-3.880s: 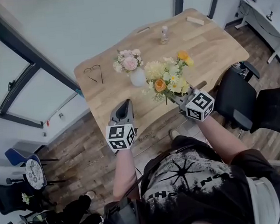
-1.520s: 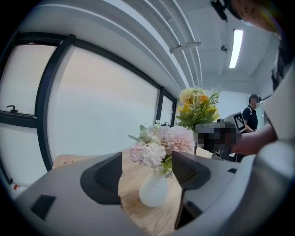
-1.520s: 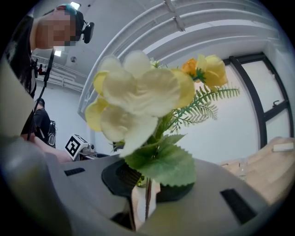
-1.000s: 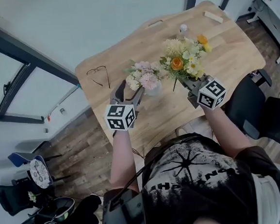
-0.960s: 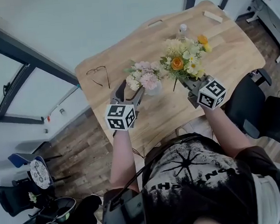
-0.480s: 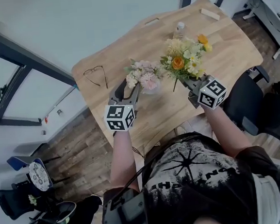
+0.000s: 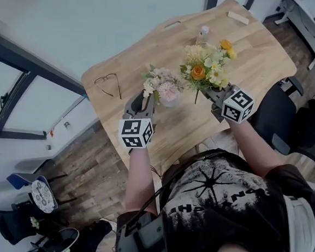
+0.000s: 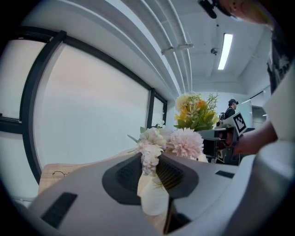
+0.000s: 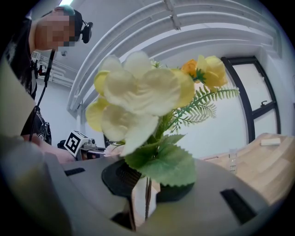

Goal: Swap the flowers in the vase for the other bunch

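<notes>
Eyeglasses (image 7: 110, 84) lay near the left edge of the wooden counter (image 7: 250, 54), well apart from everything else. Right of them, the left gripper (image 7: 146, 99) reached up to the small white vase (image 7: 170, 100), which stood upright near the middle of the counter. The vase held the pink bunch (image 7: 162, 85), its pale blooms spreading above the rim and leaning partly toward the gripper. This gripper's jaws had just been closing and stood narrow. In the left gripper view a drooping pink sprig sat pinched between the pads, with the white body of the vase showing in the gap below it.

Farther right, the right gripper (image 7: 212, 95) held the yellow bunch (image 7: 204, 66) above the counter, near the vase but not touching it. Its jaws were drawn close together on the thin green stems, with a broad green leaf lying over the pads and the cream, yellow and orange heads rising above.

Beyond the yellow bunch a small clear bottle (image 7: 202, 35) stood upright by the far edge. A short wooden block (image 7: 238, 17) lay flat toward the far right corner. A black chair (image 7: 277, 117) stood off the counter's right side.
</notes>
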Demonstrator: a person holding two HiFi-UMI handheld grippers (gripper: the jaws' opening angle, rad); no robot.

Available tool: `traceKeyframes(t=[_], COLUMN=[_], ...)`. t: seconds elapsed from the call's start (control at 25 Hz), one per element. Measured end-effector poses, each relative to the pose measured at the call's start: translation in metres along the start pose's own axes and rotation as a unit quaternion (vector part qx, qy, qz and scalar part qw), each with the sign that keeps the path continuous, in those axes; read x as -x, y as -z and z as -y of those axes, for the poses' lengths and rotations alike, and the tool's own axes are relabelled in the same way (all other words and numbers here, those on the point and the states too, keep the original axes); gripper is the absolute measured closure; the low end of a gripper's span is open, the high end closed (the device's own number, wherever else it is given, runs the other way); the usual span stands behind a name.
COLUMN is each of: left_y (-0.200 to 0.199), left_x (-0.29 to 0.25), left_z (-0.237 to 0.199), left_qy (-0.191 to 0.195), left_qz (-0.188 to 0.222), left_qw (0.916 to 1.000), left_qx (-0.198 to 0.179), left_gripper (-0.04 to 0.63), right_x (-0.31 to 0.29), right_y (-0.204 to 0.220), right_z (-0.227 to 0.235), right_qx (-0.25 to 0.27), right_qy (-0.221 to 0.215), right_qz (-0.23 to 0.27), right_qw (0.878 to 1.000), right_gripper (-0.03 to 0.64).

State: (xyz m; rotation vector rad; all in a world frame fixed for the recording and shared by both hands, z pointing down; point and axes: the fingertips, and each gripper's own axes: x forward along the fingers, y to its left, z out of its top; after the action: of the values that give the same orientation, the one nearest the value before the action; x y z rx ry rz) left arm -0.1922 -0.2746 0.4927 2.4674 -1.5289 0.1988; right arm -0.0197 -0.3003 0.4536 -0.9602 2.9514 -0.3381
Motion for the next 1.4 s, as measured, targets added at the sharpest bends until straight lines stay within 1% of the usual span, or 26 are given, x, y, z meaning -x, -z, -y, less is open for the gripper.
traceKeyframes(t=[0.12, 0.32, 0.68, 1.16, 1.4], left_y=[-0.001, -0.009, -0.034, -0.076, -0.097], left_x=[0.001, 0.000, -0.004, 0.002, 0.005], left_z=[0.001, 0.001, 0.002, 0.008, 0.011], left_qy=[-0.003, -0.002, -0.006, -0.031, -0.052], left_qz=[0.003, 0.016, 0.052, 0.094, 0.116], left_qw=[1.0000, 0.9998, 0.9983, 0.9950, 0.9918], left_qx=[0.000, 0.009, 0.025, 0.014, 0.013], left_gripper=[0.502, 0.509, 0.515, 0.518, 0.518], right_x=[0.000, -0.001, 0.001, 0.001, 0.003], right_y=[0.001, 0.000, -0.007, -0.021, -0.033], right_z=[-0.002, -0.002, 0.004, 0.005, 0.009], right_qx=[0.003, 0.004, 0.008, 0.015, 0.019], right_qy=[-0.004, -0.008, -0.011, -0.038, -0.058], right_qz=[-0.002, -0.004, -0.001, 0.016, 0.030], right_qw=[1.000, 1.000, 1.000, 0.999, 0.998], right_gripper=[0.548, 0.548, 0.548, 0.548, 0.548])
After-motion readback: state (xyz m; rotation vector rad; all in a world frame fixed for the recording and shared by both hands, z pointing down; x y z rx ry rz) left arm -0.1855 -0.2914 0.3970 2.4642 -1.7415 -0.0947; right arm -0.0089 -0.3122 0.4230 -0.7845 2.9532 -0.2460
